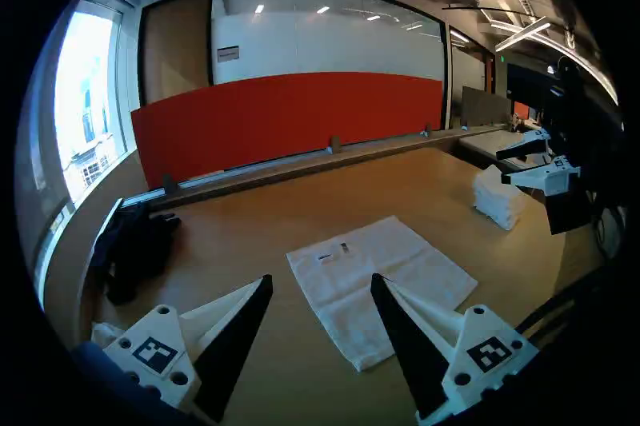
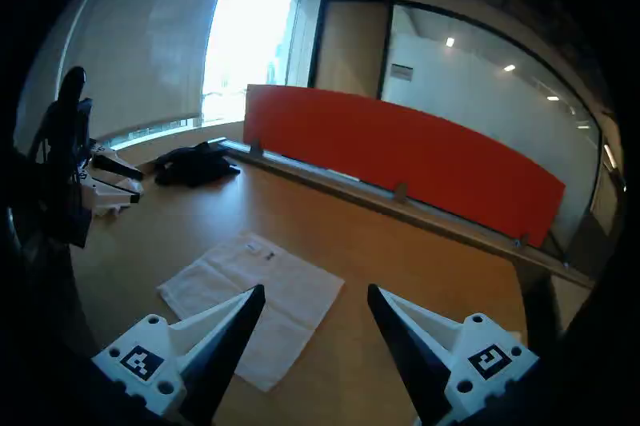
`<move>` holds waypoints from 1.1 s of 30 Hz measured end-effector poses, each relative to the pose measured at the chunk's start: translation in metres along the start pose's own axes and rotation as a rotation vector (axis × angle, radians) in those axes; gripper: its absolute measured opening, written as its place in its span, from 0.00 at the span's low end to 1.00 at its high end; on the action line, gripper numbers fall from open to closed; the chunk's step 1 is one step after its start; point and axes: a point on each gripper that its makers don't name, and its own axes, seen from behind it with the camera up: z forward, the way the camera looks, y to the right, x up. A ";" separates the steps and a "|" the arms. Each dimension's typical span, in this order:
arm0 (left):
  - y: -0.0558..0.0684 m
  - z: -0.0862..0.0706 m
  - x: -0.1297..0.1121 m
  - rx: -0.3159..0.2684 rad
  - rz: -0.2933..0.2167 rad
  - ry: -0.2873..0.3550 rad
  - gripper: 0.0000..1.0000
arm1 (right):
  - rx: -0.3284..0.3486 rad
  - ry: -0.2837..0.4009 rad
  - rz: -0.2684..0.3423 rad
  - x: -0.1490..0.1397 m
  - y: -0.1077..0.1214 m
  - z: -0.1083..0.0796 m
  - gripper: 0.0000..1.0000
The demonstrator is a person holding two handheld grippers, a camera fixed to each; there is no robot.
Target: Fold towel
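Note:
A white towel [image 1: 376, 282] lies flat and spread out on the wooden table [image 1: 264, 234], with a small label near its far edge. My left gripper [image 1: 320, 286] hovers open above the towel's near-left part, nothing between its fingers. The right gripper [image 1: 532, 166] is visible at the far right of the left gripper view, beside a stack of folded white towels [image 1: 498, 196]. In the right gripper view the same towel [image 2: 256, 298] lies ahead and left, and my right gripper [image 2: 314, 294] hangs open above the towel's right edge. The left gripper [image 2: 112, 174] appears at the far left.
A dark garment [image 1: 132, 246] lies bunched at the table's left end, also seen as a dark garment [image 2: 194, 164] near the window. An orange divider panel [image 1: 288, 118] with a rail runs along the table's far edge. Bare wood surrounds the towel.

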 end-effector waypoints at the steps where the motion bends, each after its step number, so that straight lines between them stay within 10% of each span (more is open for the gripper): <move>1: 0.001 0.002 -0.004 -0.004 0.001 -0.007 0.91 | 0.003 -0.006 0.000 -0.004 -0.001 0.002 0.99; 33: 0.036 0.059 -0.135 -0.093 0.063 -0.223 0.91 | 0.101 -0.195 -0.030 -0.142 -0.049 0.049 0.99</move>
